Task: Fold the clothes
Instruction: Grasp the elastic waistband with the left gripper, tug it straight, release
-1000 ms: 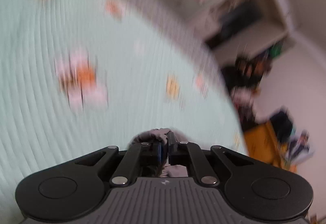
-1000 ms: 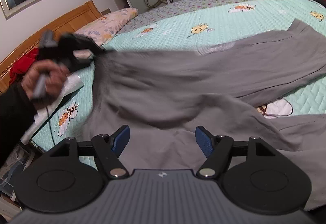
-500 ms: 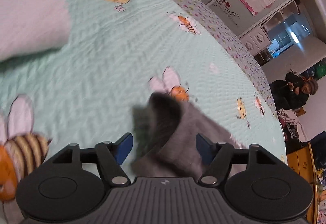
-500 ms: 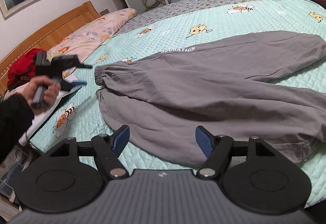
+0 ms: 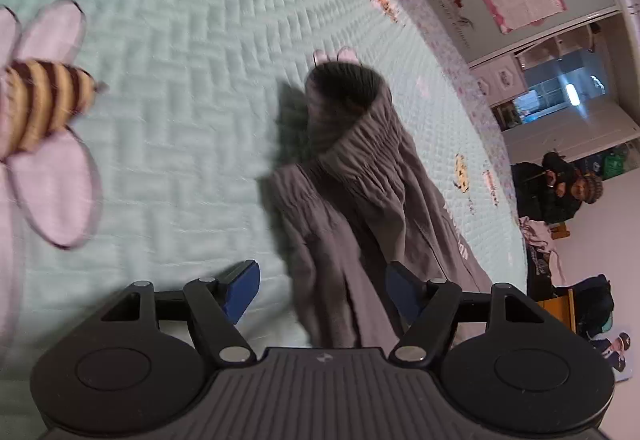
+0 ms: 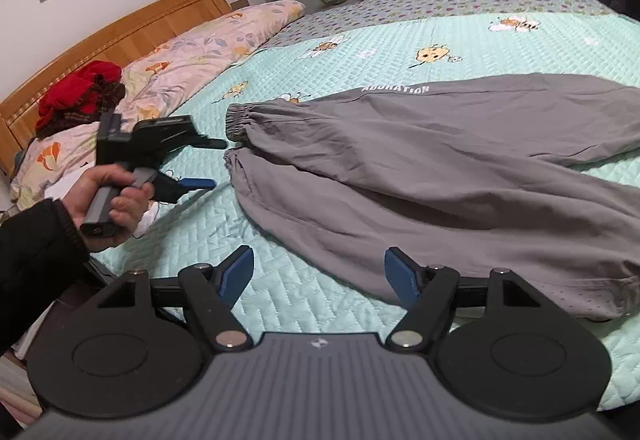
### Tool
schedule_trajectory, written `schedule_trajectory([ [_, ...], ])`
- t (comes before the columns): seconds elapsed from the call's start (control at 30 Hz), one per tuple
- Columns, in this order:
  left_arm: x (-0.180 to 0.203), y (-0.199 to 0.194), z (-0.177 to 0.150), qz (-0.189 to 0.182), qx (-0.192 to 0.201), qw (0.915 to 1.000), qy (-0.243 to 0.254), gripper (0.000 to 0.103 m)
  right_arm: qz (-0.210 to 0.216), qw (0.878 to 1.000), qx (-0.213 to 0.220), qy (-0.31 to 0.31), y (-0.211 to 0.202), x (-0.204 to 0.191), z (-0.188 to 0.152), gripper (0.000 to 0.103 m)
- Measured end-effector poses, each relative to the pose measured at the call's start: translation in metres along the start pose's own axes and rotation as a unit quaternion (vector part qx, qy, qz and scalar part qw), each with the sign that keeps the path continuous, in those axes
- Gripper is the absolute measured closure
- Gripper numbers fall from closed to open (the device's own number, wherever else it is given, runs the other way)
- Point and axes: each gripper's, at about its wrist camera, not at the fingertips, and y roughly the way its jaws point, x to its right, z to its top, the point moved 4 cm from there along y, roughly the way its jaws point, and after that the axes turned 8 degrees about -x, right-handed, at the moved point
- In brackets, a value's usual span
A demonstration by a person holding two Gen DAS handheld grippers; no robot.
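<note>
Blue pads wide apart on left hand-held gripper (image 5: 322, 290), holding nothing, just above trouser cuff (image 5: 344, 96). Right hand-held gripper (image 6: 318, 274) open too, empty. Grey trousers (image 6: 440, 160) lie flat on green bed (image 6: 520, 48).

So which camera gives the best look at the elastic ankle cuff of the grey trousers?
The left wrist view: the gathered elastic cuff of the grey fabric trousers sits close ahead, its opening and ribbing plain. The right wrist view shows both cuffs small and far off, but the trousers nearly whole on the turquoise quilted bedspread.
</note>
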Motion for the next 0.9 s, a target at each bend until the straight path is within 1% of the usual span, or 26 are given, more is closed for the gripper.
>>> schedule_trajectory([
  [0.1,0.001,0.017,0.003,0.001,0.013,0.9994,-0.032,0.036,-0.006,1.0,0.0,0.007,-0.002,0.004,0.0,0.027],
  [0.13,0.001,0.021,0.005,-0.001,0.02,0.9988,-0.044,0.044,-0.007,1.0,-0.002,0.009,-0.001,0.005,0.0,0.027],
  [0.17,-0.001,0.022,0.006,0.001,0.025,0.9983,-0.053,0.063,-0.008,1.0,-0.004,0.011,0.0,0.006,0.0,0.027],
  [0.23,-0.007,0.022,0.005,0.007,0.029,0.9973,-0.068,0.082,-0.007,1.0,-0.008,0.014,0.003,0.007,0.0,0.027],
  [0.27,-0.009,0.022,0.004,0.007,0.031,0.9968,-0.073,0.086,-0.008,1.0,-0.009,0.016,0.004,0.008,0.0,0.027],
  [0.3,-0.01,0.017,0.001,0.007,0.038,0.9968,-0.069,0.089,-0.009,1.0,-0.009,0.017,0.005,0.008,0.0,0.027],
  [0.33,-0.008,0.009,-0.003,0.015,0.051,0.9968,-0.06,0.09,-0.01,1.0,-0.009,0.02,0.005,0.009,0.0,0.026],
  [0.4,-0.004,-0.015,-0.013,0.028,0.087,0.9949,-0.043,0.091,-0.012,1.0,-0.01,0.026,0.006,0.012,0.0,0.025],
  [0.43,-0.003,-0.033,-0.02,0.025,0.109,0.9927,-0.045,0.091,-0.011,0.999,-0.011,0.029,0.006,0.013,0.0,0.025],
  [0.47,-0.003,-0.052,-0.028,0.025,0.132,0.9898,-0.047,0.091,-0.011,0.999,-0.011,0.032,0.006,0.014,0.0,0.025],
  [0.5,-0.003,-0.072,-0.037,0.034,0.157,0.9858,-0.048,0.091,-0.008,0.999,-0.011,0.034,0.006,0.015,0.0,0.025],
  [0.53,-0.003,-0.092,-0.046,0.042,0.183,0.981,-0.049,0.087,-0.005,0.999,-0.01,0.036,0.006,0.014,0.0,0.025],
  [0.57,-0.007,-0.105,-0.053,0.052,0.194,0.9781,-0.055,0.08,-0.001,0.999,-0.008,0.038,0.006,0.014,0.0,0.025],
  [0.63,-0.03,-0.104,-0.061,0.074,0.164,0.9801,-0.084,0.068,0.007,0.999,-0.006,0.041,0.006,0.013,0.0,0.025],
  [0.67,-0.042,-0.101,-0.065,0.081,0.146,0.9807,-0.102,0.068,0.01,0.999,-0.004,0.043,0.005,0.013,0.0,0.025],
  [0.7,-0.055,-0.095,-0.069,0.08,0.128,0.9809,-0.122,0.068,0.014,0.999,-0.003,0.045,0.005,0.013,-0.001,0.025],
  [0.77,-0.074,-0.088,-0.076,0.067,0.124,0.9801,-0.14,0.071,0.021,0.999,0.0,0.045,0.004,0.011,-0.001,0.025],
  [0.83,-0.071,-0.09,-0.079,0.067,0.137,0.9802,-0.127,0.071,0.019,0.999,0.01,0.038,-0.004,0.012,-0.001,0.025],
  [0.9,-0.061,-0.095,-0.08,0.077,0.147,0.9806,-0.104,0.07,0.007,0.998,0.024,0.06,-0.015,0.027,-0.001,0.025],
])
